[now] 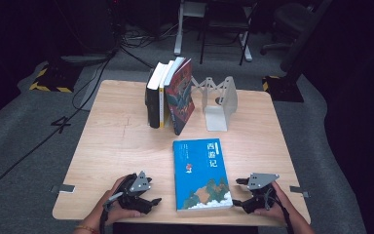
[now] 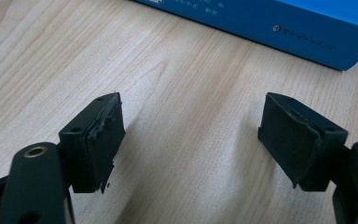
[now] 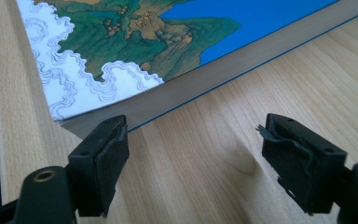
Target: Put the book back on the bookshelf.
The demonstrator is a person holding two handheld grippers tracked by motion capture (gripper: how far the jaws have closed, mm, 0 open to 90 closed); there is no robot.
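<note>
Beside the blue book point(image 1: 202, 174), both grippers gape empty, right gripper point(image 3: 193, 154) nearest

We are seeing a row of upright books point(image 1: 169, 95) leaning together near the far edge of the wooden table point(image 1: 117, 141), with a white metal bookend point(image 1: 220, 103) standing just beside them. Office chairs point(image 1: 224, 22) are sitting on the grey floor beyond.
</note>
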